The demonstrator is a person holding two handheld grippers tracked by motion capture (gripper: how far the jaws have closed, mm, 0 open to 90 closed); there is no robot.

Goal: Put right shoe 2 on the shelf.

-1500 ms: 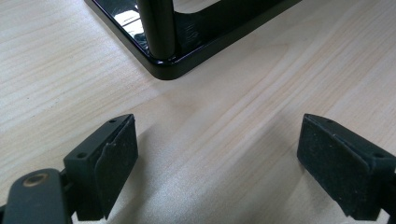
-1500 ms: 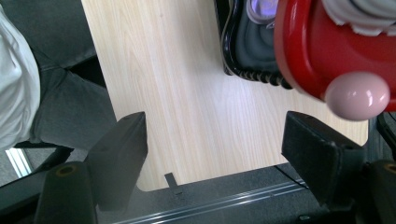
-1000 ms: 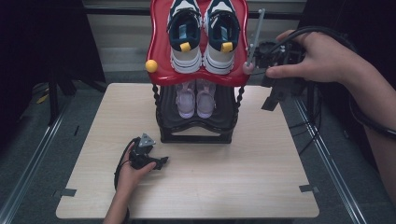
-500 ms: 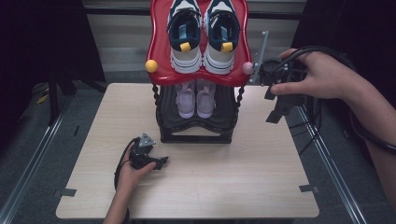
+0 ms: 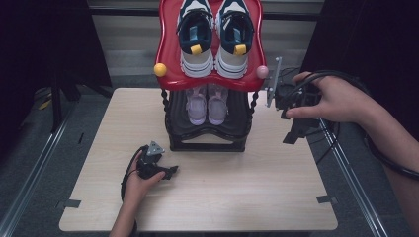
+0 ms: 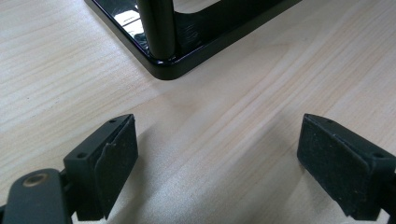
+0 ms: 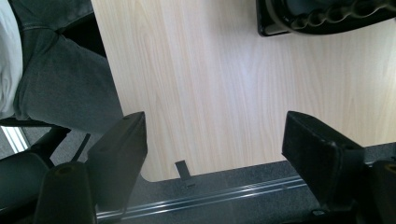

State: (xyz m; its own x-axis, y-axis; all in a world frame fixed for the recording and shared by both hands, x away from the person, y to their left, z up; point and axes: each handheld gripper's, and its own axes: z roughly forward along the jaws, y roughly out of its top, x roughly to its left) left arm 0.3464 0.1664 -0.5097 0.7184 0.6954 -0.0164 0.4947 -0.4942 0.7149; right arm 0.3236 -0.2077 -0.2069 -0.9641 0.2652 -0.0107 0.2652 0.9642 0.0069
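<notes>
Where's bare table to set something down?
Free: the right side of the table, between the shoe rack and the right edge; the front strip right of the left tongs; the left strip beside the rack. Crowded: the rack's shelves, both holding shoes.

— What colours are you seeing up there?
— A red top shelf (image 5: pixel 170 59) is carrying navy-and-white sneakers (image 5: pixel 213 34) with yellow tabs; pale lilac shoes (image 5: pixel 207 104) are sitting on the black rack (image 5: pixel 207 140).
— And lower down?
— My black tongs (image 6: pixel 219 163) are hovering over the light wood-grain surface (image 5: pixel 237 192).
</notes>
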